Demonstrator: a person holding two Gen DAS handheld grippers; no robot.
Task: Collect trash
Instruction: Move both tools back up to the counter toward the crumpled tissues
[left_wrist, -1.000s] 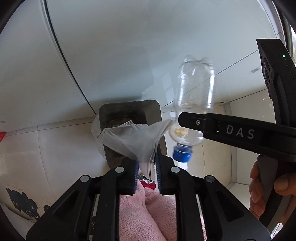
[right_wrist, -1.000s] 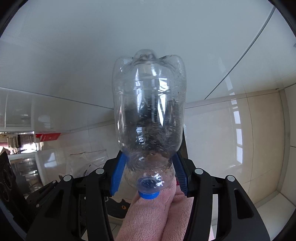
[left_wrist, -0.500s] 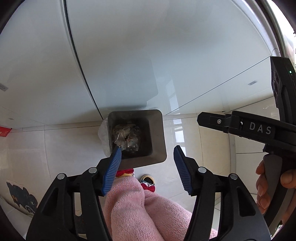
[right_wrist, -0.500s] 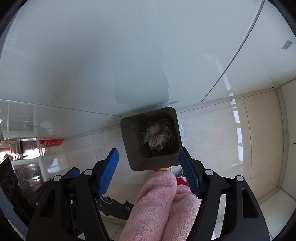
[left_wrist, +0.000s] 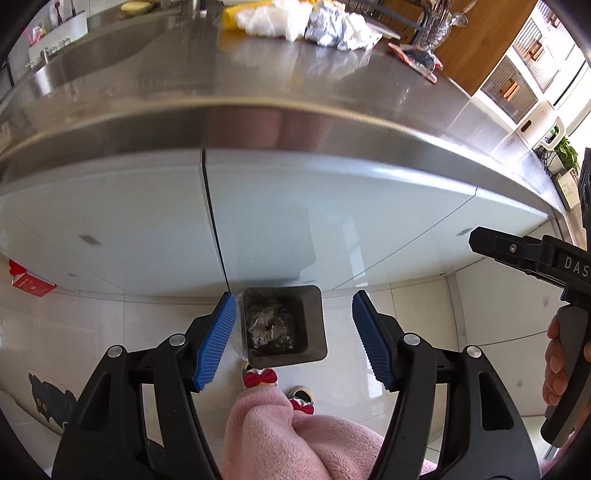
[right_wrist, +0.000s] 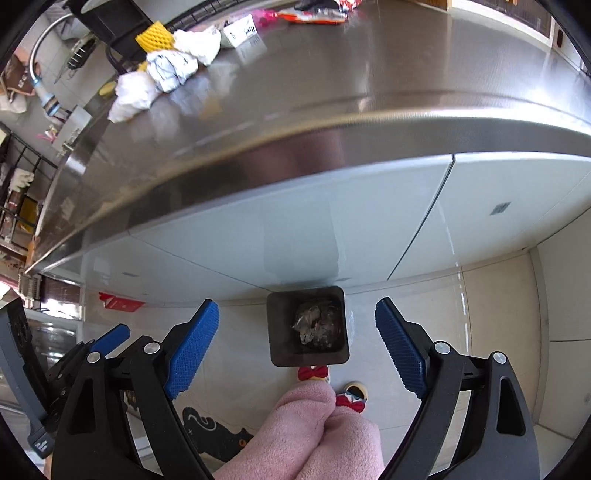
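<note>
- Counter (left_wrist: 295, 85): long steel top, its edge running across both views; pale cabinet fronts below, glossy tiled floor beneath.
- Trash heap (left_wrist: 325, 26): crumpled white paper, foil and a yellow piece, at the counter's far side; up and ahead of both grippers, well apart from them. In the right view the heap (right_wrist: 162, 70) lies toward the counter's left end. No clear long axis; a loose pile.
- Bin (left_wrist: 282, 325): dark square bin on the floor at the counter's foot, crumpled foil and clear plastic inside; framed between the jaws in both views, far below them.
- Left gripper (left_wrist: 293, 339): empty, jaws opening, nothing between the blue pads. Judged nearer the heap, which sits almost straight ahead of it.
- Right gripper (right_wrist: 297, 343): empty, jaws opening wide, nothing between them.
- Wrappers (left_wrist: 415, 57): red packets right of the heap on the counter.
- Room: wooden cupboards and white shelving beyond the counter; pink sleeves and bow slippers at the counter's foot.
</note>
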